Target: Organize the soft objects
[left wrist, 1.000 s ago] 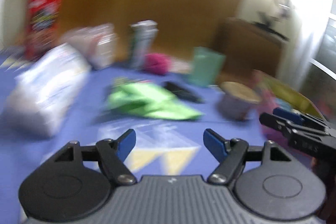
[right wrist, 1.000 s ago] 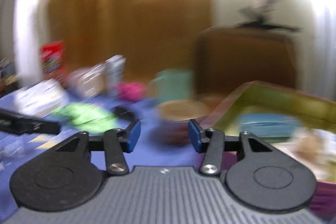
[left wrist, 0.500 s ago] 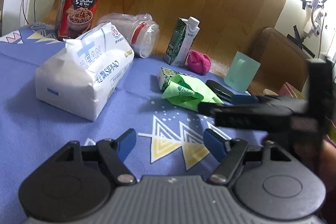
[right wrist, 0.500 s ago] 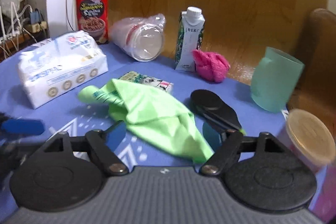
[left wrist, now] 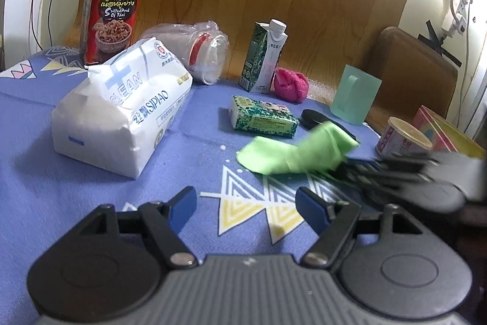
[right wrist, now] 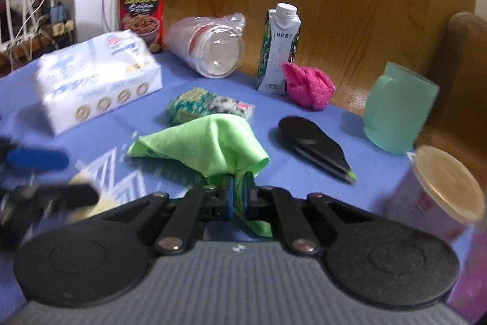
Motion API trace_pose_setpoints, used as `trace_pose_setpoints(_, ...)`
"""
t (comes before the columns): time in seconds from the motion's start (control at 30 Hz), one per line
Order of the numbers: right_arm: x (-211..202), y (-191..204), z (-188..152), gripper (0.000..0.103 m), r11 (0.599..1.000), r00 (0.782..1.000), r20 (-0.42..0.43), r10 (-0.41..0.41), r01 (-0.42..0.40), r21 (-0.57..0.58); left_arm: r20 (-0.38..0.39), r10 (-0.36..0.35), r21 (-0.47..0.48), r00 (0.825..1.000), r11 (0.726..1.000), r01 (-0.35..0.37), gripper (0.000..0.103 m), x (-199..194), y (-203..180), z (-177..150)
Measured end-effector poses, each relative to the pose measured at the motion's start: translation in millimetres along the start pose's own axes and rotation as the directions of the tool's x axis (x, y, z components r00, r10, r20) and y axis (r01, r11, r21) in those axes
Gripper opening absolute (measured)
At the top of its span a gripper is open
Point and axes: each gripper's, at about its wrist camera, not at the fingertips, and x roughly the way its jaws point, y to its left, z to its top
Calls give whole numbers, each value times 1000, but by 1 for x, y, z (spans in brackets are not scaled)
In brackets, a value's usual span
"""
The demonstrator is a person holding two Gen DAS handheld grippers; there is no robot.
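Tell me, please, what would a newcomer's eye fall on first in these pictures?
The bright green cloth mid-table, pinched and lifted at one end by the right gripper, whose jaws have just closed on it. Next, the big white tissue pack at the left and the pink cloth beside the carton.

- Lime green cloth (right wrist: 207, 142)
- Hot pink towel (right wrist: 307, 86)
- Blue tablecloth (left wrist: 61, 172) with white and yellow triangles
- White tissue pack (left wrist: 121, 111) with blue lettering
- Red and black snack box (left wrist: 114, 11)
- Green and white carton (left wrist: 264, 57)
- Pale mint cup (left wrist: 354, 95)
- Black grippers with blue pads (left wrist: 182, 207)
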Motion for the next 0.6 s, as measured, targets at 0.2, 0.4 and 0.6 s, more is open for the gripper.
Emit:
trace_pose_setpoints(0.2, -53, -4, -37, 8, 999, 1000, 12, -1, 1, -35, -6, 10, 22, 1000, 1000, -10, 78, 1, -4, 0)
trace_pose_setpoints(0.4, -84, -14, -65, 8, 999, 999, 51, -1, 0, 36, -11, 36, 50, 999, 998, -35, 80, 3, -9, -1)
trace_pose_setpoints(0.6, -84, -31, -69, 9, 982, 998, 61, 11, -22, 188, -15, 54, 69, 998, 996, -53, 82, 4, -13, -2)
